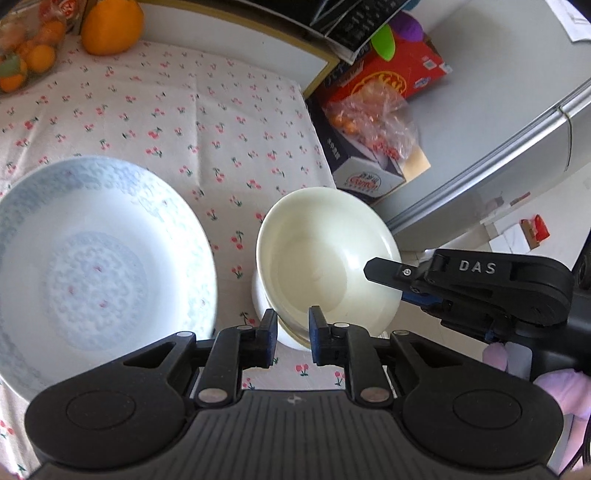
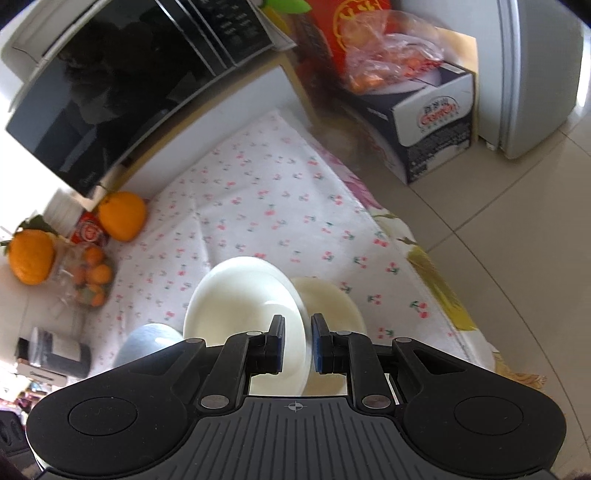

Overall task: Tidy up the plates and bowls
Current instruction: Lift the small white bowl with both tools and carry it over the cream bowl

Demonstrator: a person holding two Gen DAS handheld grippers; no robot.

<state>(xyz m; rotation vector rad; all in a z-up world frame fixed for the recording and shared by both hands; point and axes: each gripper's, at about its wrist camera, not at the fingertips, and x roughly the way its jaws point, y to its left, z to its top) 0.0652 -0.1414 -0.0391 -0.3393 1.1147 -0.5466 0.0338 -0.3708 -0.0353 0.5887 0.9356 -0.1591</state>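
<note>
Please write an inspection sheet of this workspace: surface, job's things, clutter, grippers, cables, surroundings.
Surface: table under a cherry-print cloth.
Job's things: blue-patterned plate beside a cream bowl, tilted, over a second bowl.
Clutter: oranges, bagged fruit.
Grippers: left gripper open around the cream bowl's near rim; right gripper astride its edge, contact unclear.
Cables: nothing seen.
Surroundings: microwave, cardboard boxes, fridge, tiled floor.
</note>
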